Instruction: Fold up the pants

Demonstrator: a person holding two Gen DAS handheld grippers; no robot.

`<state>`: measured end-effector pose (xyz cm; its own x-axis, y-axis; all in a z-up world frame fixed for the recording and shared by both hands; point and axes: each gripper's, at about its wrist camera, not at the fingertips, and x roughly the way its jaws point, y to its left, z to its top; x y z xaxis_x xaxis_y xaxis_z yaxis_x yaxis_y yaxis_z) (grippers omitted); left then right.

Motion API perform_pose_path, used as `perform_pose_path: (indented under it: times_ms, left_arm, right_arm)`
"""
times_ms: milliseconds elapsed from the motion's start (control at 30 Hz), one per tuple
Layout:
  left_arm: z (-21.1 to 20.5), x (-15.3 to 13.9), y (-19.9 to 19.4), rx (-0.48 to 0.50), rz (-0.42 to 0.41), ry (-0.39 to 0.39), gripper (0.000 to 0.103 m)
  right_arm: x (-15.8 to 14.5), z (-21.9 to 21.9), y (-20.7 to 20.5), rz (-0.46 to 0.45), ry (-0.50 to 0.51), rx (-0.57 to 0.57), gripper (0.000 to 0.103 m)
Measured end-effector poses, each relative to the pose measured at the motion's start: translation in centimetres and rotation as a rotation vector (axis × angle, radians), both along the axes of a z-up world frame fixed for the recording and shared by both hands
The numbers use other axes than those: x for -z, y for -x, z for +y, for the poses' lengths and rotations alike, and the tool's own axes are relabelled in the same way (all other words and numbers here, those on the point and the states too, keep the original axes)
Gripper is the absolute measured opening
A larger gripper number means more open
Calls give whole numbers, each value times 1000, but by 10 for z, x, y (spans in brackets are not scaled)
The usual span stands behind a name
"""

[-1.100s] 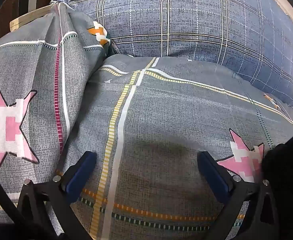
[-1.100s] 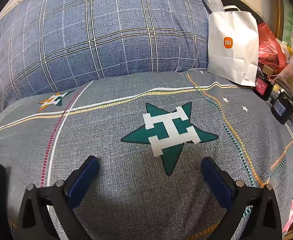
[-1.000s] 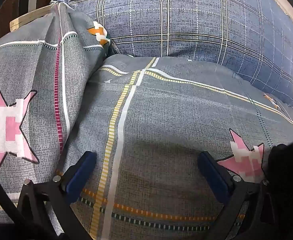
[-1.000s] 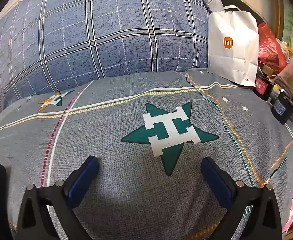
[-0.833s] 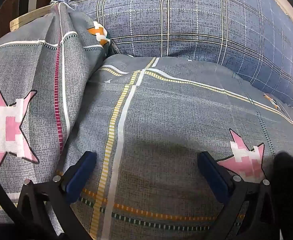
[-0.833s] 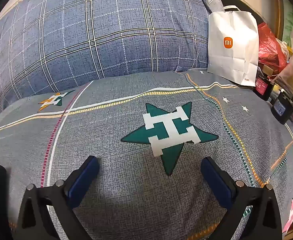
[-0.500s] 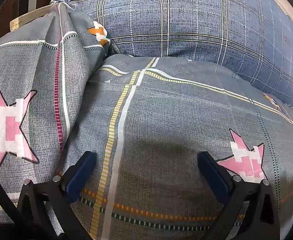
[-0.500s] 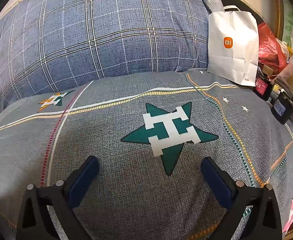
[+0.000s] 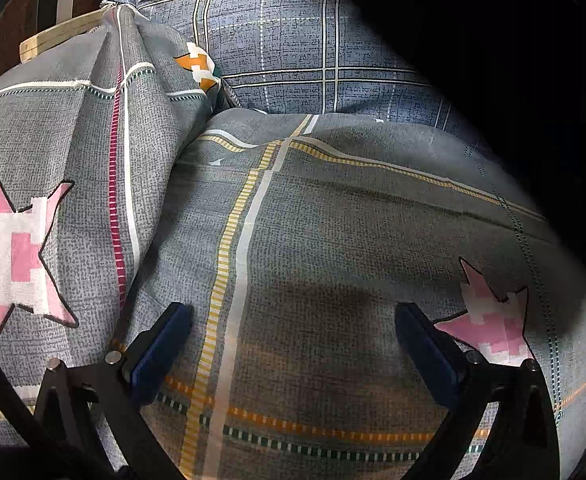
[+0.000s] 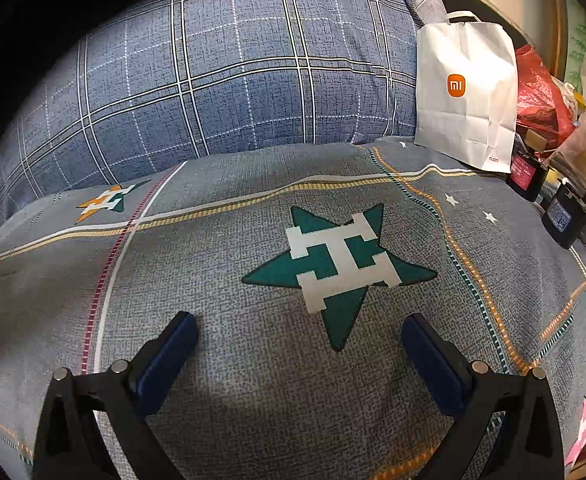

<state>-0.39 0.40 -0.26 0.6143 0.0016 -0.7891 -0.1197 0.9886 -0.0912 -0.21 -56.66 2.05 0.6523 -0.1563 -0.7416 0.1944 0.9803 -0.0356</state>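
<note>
Both tools are waiting above the bed cover (image 10: 253,360), probably so the pants can be laid out first. The left hand-held gripper (image 9: 293,336) is spread wide and holding nothing; the right hand-held gripper (image 10: 299,344), near the green star (image 10: 339,264), is spread too. The cover is looking like woven grey cotton. A big black shape (image 9: 533,60), maybe the pants, is hanging beyond the blue plaid pillow (image 10: 233,80).
</note>
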Motion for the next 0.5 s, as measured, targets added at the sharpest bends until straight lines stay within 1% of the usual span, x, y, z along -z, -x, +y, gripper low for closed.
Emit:
perform_pose_path:
  times_ms: [500]
  left_arm:
    - [-3,-1,-4,1,0,-4,103]
  right_arm:
    - [-1,2,2,-1,0,0,103]
